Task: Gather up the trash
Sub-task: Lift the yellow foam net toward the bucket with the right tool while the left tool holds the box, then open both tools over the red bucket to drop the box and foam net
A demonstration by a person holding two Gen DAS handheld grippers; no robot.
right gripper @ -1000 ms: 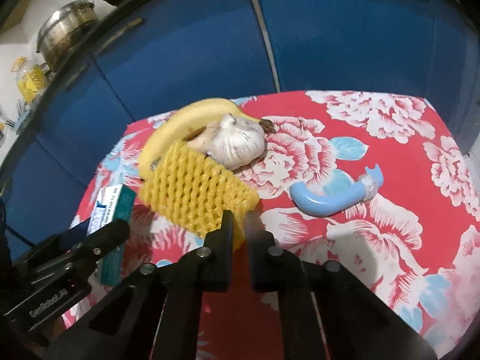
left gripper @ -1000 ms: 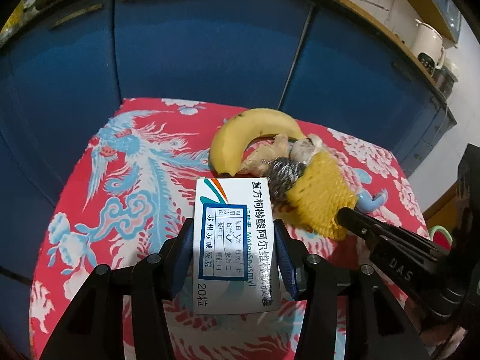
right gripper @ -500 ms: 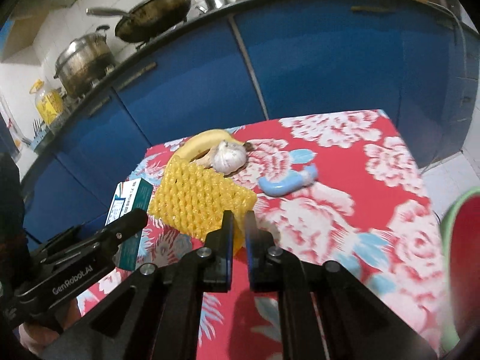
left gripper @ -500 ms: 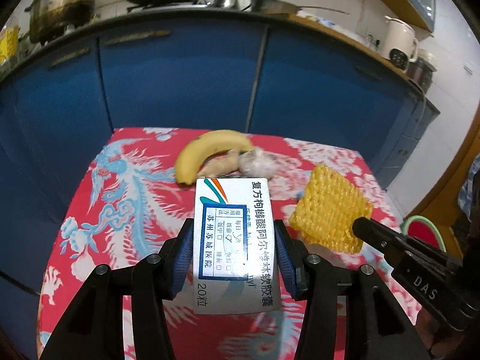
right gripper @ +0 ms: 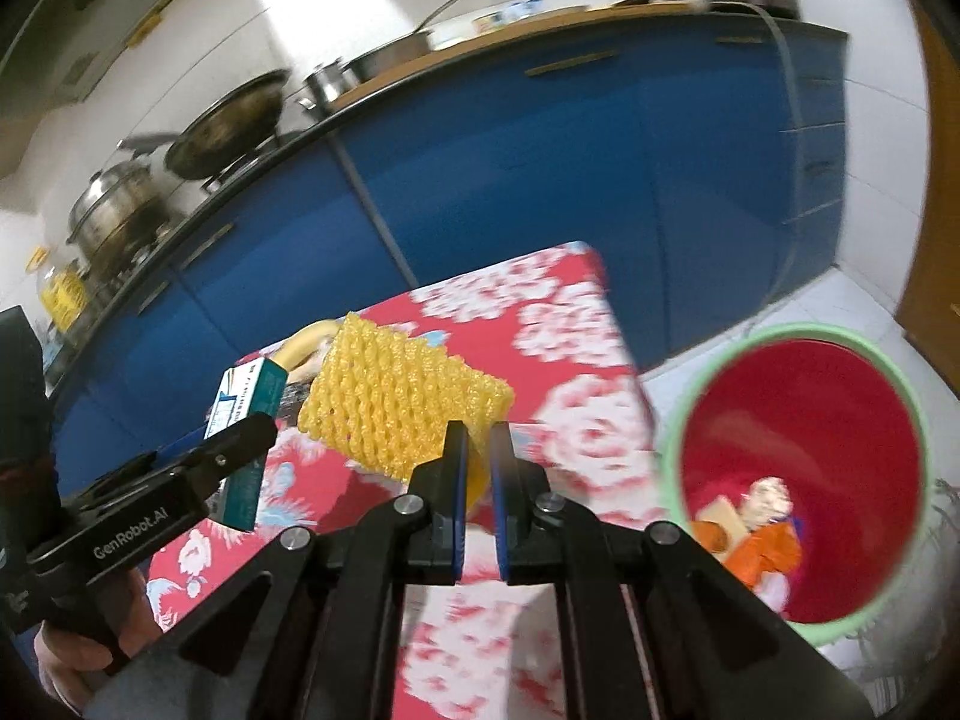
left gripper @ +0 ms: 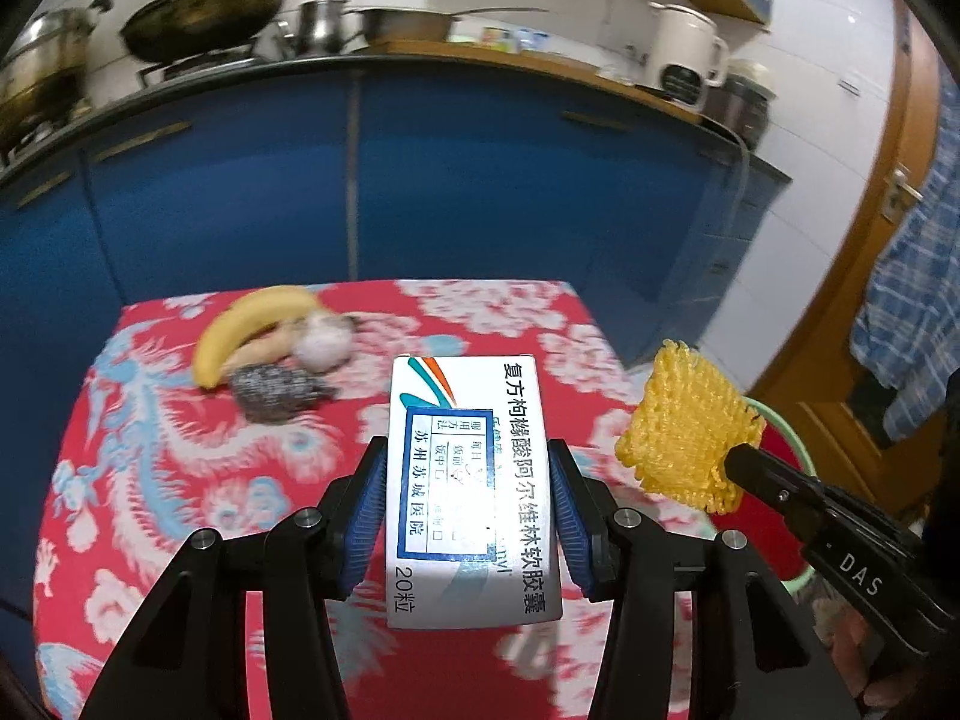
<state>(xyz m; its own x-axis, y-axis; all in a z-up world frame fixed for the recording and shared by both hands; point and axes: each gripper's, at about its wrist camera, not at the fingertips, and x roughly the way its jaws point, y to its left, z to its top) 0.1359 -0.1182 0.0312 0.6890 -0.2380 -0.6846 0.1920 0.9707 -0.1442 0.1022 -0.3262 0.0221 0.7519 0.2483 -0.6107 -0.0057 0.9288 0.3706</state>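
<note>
My left gripper [left gripper: 468,510] is shut on a white medicine box [left gripper: 471,480] with a blue-framed label, held above the red flowered tablecloth [left gripper: 180,480]. In the right wrist view the same box [right gripper: 243,408] shows side-on in that gripper. My right gripper [right gripper: 477,468] is shut on a corner of a yellow foam fruit net [right gripper: 402,402], which hangs in the air; the net [left gripper: 690,432] also shows at the right of the left wrist view. A red bin with a green rim [right gripper: 798,456] stands on the floor to the right, with several scraps inside.
A banana [left gripper: 246,324], a garlic bulb [left gripper: 324,342] and a dark crumpled wrapper [left gripper: 276,390] lie at the table's far side. Blue cabinets [left gripper: 480,180] stand behind, with pots and a wok on the counter. A person's hand [right gripper: 78,654] holds the left gripper's handle.
Both grippers have risen and pulled back toward the right with the box and the net. The net has come off the pile by the banana. The bin has come into the right wrist view.
</note>
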